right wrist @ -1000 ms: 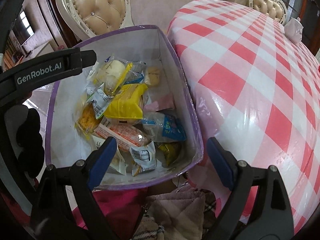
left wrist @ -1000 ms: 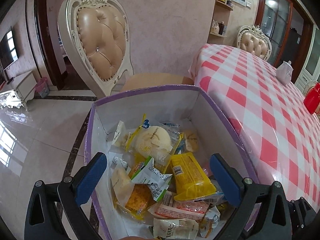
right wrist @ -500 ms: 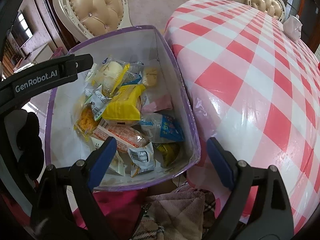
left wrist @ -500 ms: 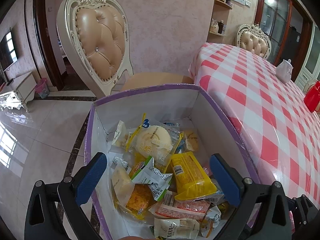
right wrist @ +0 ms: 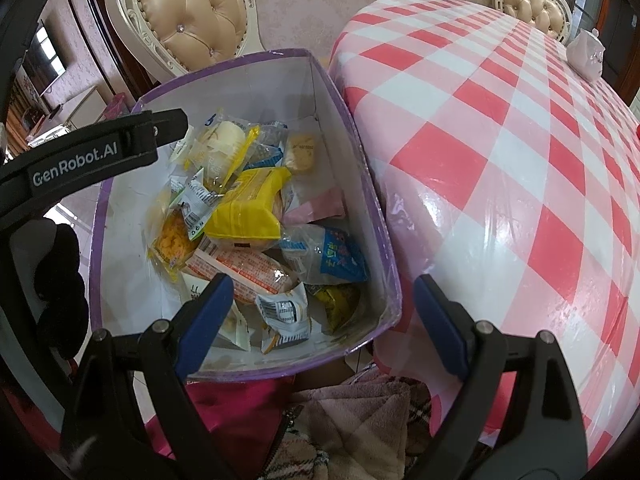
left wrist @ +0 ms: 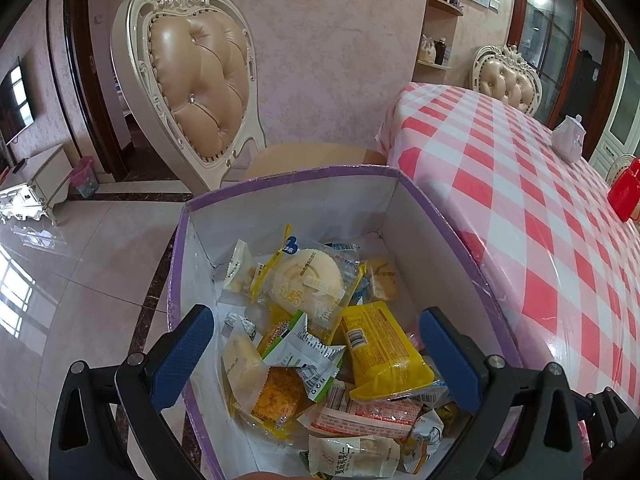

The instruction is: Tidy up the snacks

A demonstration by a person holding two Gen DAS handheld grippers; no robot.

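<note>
Both wrist views look down closely into the same snack box (left wrist: 288, 200), right one nearer the table (right wrist: 500, 160).

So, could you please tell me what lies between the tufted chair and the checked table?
In both wrist views, the purple-rimmed box of wrapped snacks sits between the chair and the table, beside its edge.

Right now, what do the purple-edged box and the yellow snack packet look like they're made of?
The box looks like cardboard: thin stiff walls, matte white inside, purple along the rim. The yellow snack packet looks like glossy plastic film, judging by its wrinkles, shine and crimped end seal. Neither can be confirmed by sight alone.
</note>
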